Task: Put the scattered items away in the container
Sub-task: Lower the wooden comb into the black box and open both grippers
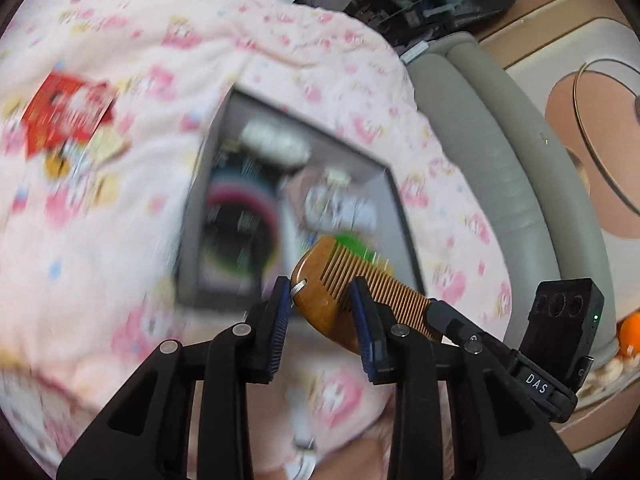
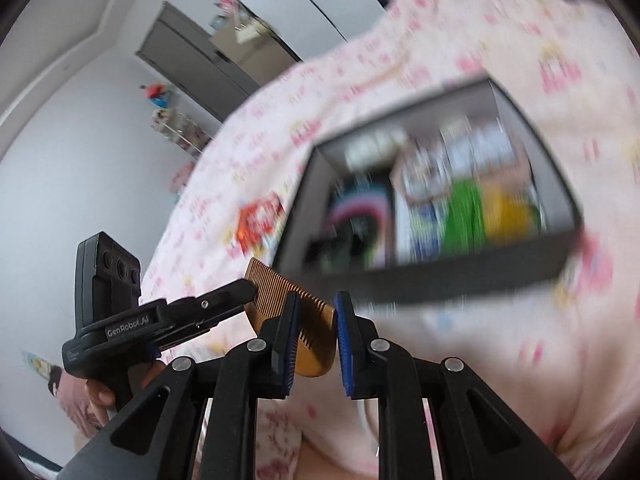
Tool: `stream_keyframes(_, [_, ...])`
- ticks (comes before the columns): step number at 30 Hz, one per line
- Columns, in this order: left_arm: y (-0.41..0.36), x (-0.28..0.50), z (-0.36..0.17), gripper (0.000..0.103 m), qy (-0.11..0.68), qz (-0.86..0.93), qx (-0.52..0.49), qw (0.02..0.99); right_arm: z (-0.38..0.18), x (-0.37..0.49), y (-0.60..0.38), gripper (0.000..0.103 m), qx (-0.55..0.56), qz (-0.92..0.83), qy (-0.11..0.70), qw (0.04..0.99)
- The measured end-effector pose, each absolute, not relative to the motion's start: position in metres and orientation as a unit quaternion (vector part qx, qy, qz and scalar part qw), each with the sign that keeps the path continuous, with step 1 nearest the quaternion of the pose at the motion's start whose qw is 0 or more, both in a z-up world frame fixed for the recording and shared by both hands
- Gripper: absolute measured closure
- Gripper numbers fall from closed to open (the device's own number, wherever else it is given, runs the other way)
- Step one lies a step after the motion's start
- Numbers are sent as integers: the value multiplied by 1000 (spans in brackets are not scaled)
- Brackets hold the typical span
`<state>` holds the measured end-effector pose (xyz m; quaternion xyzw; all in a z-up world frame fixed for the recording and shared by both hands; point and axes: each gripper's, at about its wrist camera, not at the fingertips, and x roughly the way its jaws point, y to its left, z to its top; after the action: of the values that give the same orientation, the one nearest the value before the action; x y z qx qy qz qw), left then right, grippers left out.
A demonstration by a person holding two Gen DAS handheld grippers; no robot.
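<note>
Wooden comb (image 1: 332, 284) spans both grippers: the left gripper (image 1: 322, 324) clamps its rounded handle end, and the right gripper (image 2: 316, 330) pinches the toothed end. Just beyond both sets of fingertips sits the grey box (image 1: 208, 184), already crowded with blurred items, on a pink patterned quilt (image 1: 120, 60).

Open-topped grey box (image 1: 400, 216) crowded with items, its near wall (image 2: 420, 280) between fingers and inside
</note>
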<state>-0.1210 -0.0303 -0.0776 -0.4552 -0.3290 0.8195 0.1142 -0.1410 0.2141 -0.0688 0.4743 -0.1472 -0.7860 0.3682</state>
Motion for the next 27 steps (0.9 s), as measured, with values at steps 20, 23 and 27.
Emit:
stream_keyframes(20, [12,-227,-150,73,-237,788,-569,3,-155,-284,181,83,559,-763,-76,316])
stream_keyframes(23, [15,-225,-142,73,-223,803,-553,0,-146,-284,196,82,545,-776,-88,305])
stream_keyframes(27, [37,-229,-139,73,-210,802,-556,66,-129,-279,211,82,519,-815,-53,252])
